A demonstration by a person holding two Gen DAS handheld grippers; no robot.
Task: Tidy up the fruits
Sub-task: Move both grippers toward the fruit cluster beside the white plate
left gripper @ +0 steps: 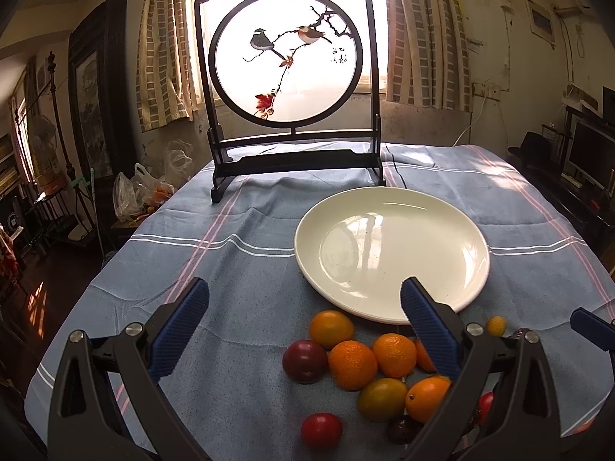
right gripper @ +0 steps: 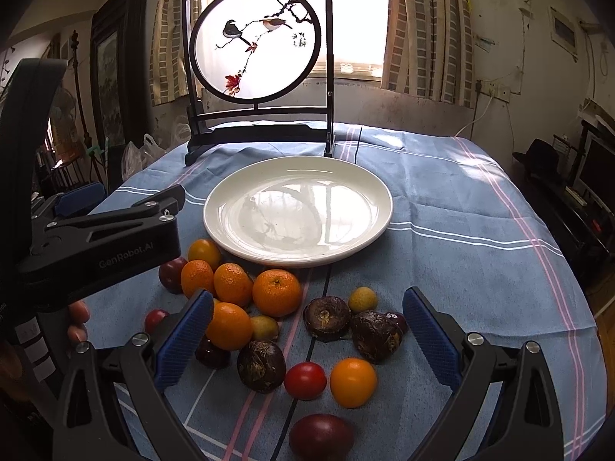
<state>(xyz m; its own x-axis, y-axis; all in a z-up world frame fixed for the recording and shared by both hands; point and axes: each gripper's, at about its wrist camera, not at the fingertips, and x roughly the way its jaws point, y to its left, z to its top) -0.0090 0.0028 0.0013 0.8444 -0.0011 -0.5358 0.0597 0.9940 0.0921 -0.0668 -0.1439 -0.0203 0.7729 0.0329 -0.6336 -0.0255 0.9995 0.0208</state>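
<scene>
Sunlit curtains and a window fill the far wall, and in front of them a blue striped cloth (left gripper: 238,269) covers the tabletop. At its far edge stands a dark-framed round screen (left gripper: 286,61) painted with two birds on a branch. Nearer, a white plate (right gripper: 298,211) lies flat on the cloth with nothing on it (only window reflections).

Just near of the plate's rim, the fruits lie loose in a cluster on the cloth. Several oranges (right gripper: 276,292) sit close together, some touching, with a dark red plum (left gripper: 305,361) at their left end. To the right and near side are three brown, rough-skinned round fruits (right gripper: 326,318), a small yellow-green one (right gripper: 362,299) beside them, a red tomato-like fruit (right gripper: 305,380) and a smooth orange one (right gripper: 353,382) just beside each other, and a dark plum (right gripper: 321,436) at the near edge.

The left gripper (left gripper: 303,307) hovers above the left part of the cluster, its jaws spread wide and holding nothing. The right gripper (right gripper: 307,315) hangs over the right part, its jaws likewise spread and empty. In the right wrist view the left gripper's black body shows at the left, above the oranges.
</scene>
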